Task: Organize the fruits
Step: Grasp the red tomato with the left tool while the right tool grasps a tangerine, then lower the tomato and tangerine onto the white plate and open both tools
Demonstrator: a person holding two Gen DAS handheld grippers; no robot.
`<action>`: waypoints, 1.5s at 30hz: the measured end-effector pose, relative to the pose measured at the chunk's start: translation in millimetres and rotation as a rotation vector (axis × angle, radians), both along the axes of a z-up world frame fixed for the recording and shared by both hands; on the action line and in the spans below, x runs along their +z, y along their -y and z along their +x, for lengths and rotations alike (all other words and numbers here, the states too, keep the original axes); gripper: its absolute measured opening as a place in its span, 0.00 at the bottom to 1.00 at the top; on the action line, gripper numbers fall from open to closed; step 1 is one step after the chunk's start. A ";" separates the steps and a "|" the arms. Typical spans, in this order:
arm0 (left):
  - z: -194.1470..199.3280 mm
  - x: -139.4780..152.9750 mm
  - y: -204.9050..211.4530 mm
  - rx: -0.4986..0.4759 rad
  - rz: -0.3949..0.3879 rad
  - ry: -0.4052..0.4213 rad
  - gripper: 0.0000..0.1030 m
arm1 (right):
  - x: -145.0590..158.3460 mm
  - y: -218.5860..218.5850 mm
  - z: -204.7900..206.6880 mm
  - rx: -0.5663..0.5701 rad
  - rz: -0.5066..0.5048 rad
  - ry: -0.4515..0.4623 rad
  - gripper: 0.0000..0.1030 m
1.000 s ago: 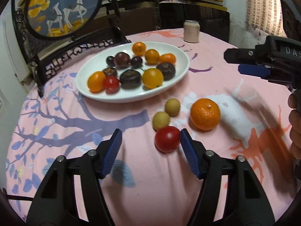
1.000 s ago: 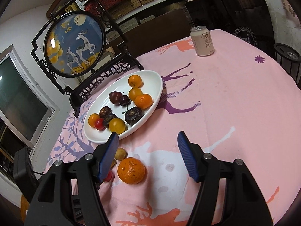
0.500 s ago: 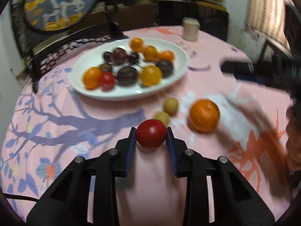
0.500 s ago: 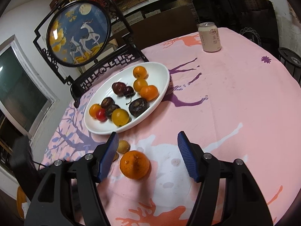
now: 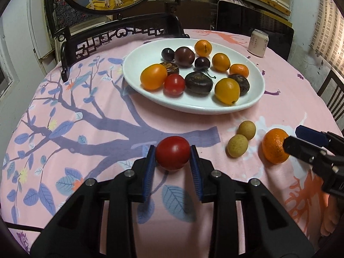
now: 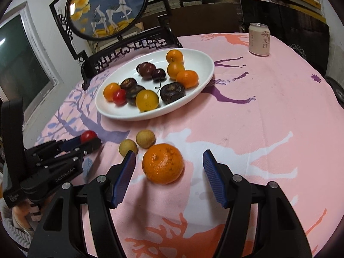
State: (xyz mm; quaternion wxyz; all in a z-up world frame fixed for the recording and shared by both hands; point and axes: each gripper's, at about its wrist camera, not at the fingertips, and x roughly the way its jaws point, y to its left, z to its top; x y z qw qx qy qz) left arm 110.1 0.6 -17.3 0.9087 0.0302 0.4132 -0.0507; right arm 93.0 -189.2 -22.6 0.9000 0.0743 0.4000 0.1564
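My left gripper (image 5: 172, 157) is shut on a red tomato (image 5: 173, 153), its blue pads pressing both sides, over the pink tablecloth. In the right wrist view the same tomato (image 6: 88, 135) shows at the tip of the left gripper (image 6: 90, 140). A large orange (image 6: 163, 163) lies on the cloth between the spread fingers of my right gripper (image 6: 169, 161), closer to the left pad, which stays open and apart from it. Two small tan fruits (image 6: 146, 138) (image 6: 128, 147) lie just beyond. The white oval plate (image 5: 139, 58) holds several orange, dark and red fruits.
A pale drink can (image 6: 259, 39) stands at the far right of the round table. A black carved stand with a round deer picture (image 6: 107, 6) rises behind the plate. Dark chairs and shelves ring the table. A hand (image 6: 23, 212) holds the left tool.
The left jaws closed on the red tomato and carried it leftward, away from the tan fruits. The right gripper moved in and down until the orange sits between its fingers.
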 end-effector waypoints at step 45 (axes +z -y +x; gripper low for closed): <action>2.0 -7.9 7.8 -0.005 0.061 -0.019 0.31 | -13.9 -20.6 -5.5 0.018 -0.137 0.024 0.44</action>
